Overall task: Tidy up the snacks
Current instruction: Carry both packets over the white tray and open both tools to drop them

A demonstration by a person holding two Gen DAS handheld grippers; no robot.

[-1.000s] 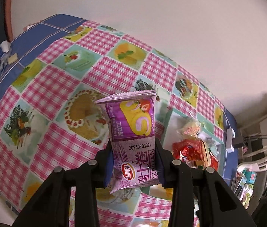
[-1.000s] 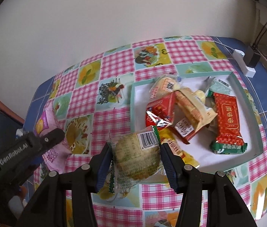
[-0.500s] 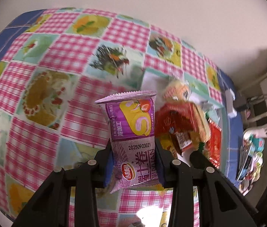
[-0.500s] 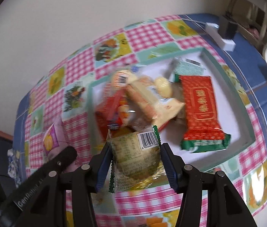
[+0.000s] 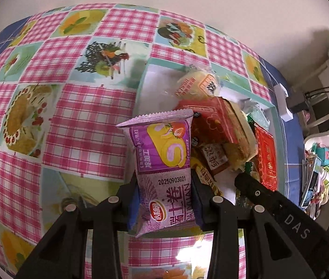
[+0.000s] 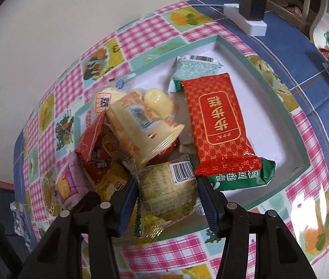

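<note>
My left gripper is shut on a purple roll-cake packet and holds it upright over the near left corner of the teal-rimmed white tray. My right gripper is shut on a clear packet with a greenish-yellow cake, just above the tray's near rim. The tray holds a pile of snacks, among them a red packet, a green packet and a beige cup. The purple packet also shows in the right wrist view, and the right gripper's arm in the left wrist view.
The tray sits on a pink checked tablecloth against a white wall. A white power strip with a black plug lies on the blue cloth beyond the tray. White chairs and clutter stand to the right of the table.
Both grippers have moved toward the tray with their packets still held. The left one swung right to the tray's corner. The right one came closer over the snack pile.
</note>
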